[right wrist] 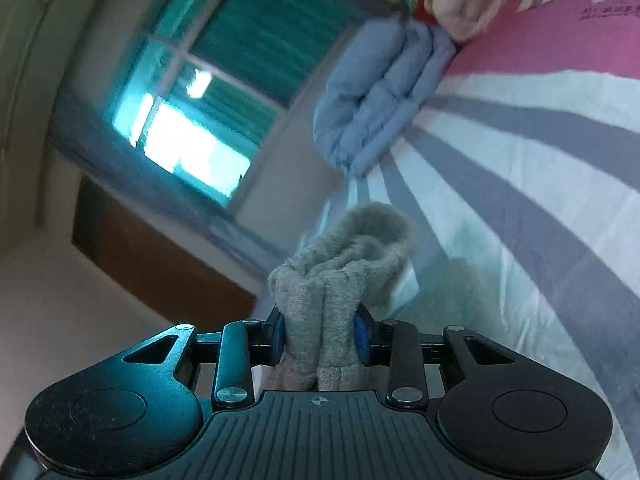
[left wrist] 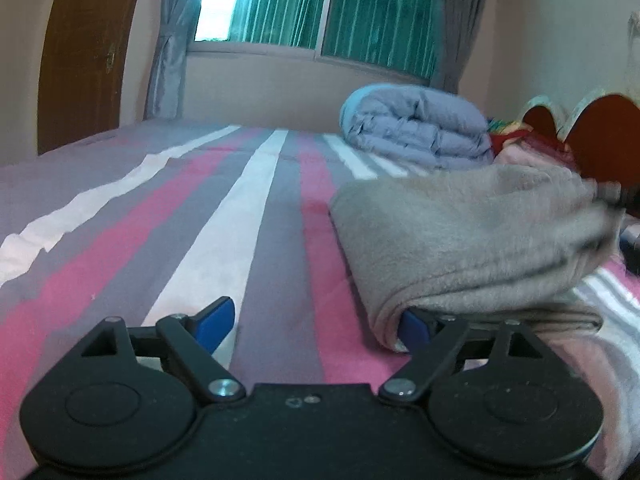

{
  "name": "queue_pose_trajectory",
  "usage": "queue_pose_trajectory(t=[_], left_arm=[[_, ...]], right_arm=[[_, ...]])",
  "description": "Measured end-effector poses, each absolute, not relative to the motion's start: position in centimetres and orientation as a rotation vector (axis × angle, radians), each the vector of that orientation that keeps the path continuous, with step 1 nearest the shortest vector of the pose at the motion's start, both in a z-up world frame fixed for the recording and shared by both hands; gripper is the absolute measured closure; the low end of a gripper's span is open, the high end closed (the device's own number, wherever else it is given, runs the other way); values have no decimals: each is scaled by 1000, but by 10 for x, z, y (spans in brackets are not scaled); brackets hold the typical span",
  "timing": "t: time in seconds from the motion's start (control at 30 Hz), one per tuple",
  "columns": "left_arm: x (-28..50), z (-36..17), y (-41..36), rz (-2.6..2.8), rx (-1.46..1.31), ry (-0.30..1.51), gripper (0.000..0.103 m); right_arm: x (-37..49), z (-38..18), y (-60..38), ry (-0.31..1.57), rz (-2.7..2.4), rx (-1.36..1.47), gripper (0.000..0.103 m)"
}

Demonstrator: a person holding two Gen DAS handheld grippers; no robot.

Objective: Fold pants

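Observation:
The grey fleece pants (left wrist: 472,232) lie folded into a thick bundle on the striped bed sheet (left wrist: 200,208), to the right in the left wrist view. My left gripper (left wrist: 316,322) stands wide open low over the sheet. Its right fingertip (left wrist: 416,326) is tucked into the near fold of the pants, and its left fingertip (left wrist: 218,316) rests free on the sheet. In the right wrist view my right gripper (right wrist: 320,336) is shut on a bunched edge of the pants (right wrist: 344,264), which bulges out past the pads, lifted off the sheet (right wrist: 520,160).
A folded blue-grey duvet (left wrist: 416,132) sits at the far side of the bed, also the duvet (right wrist: 380,92) in the right wrist view. Pink and red cloth (left wrist: 516,148) lies by the red headboard (left wrist: 600,136). A wooden door (left wrist: 80,60) and a curtained window (left wrist: 320,4) are behind.

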State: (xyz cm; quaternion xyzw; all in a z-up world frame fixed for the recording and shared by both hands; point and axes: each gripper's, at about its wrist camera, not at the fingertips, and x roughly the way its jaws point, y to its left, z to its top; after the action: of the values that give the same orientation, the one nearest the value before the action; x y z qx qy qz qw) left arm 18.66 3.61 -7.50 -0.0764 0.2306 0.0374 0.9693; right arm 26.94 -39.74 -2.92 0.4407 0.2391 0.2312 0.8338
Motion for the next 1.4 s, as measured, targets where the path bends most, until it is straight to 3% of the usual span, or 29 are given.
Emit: queue_pose_trajectory(t=[0.13, 0.5, 0.57, 0.67, 0.9, 0.93, 0.97, 1.0, 1.17, 1.23, 1.3, 1.4], left_arm=[[190, -77, 40, 77, -169, 501, 23], [194, -77, 39, 87, -148, 536, 17], [189, -73, 39, 71, -144, 544, 19], [175, -63, 41, 39, -154, 533, 18], [154, -35, 54, 75, -241, 361, 18], [162, -33, 54, 71, -250, 362, 19], [171, -31, 53, 61, -259, 360, 19], [180, -29, 51, 48, -256, 362, 19], [231, -44, 29, 9, -167, 507, 22], [246, -67, 24, -2, -143, 605, 20], [243, -77, 33, -14, -207, 582, 17], [234, -73, 43, -14, -256, 529, 21]], right_arm=[[279, -93, -398, 774, 356, 937, 69], [277, -91, -396, 734, 390, 882, 64], [280, -92, -391, 730, 385, 914, 54], [267, -81, -398, 694, 360, 899, 51], [226, -46, -406, 528, 312, 732, 51], [224, -40, -399, 511, 329, 676, 61], [224, -34, -388, 499, 357, 606, 81], [224, -29, -376, 495, 384, 537, 85], [232, -24, -329, 469, 426, 326, 85], [246, -39, -316, 567, 364, 250, 85], [248, -57, -315, 616, 349, 205, 85], [242, -58, -320, 585, 387, 226, 85]])
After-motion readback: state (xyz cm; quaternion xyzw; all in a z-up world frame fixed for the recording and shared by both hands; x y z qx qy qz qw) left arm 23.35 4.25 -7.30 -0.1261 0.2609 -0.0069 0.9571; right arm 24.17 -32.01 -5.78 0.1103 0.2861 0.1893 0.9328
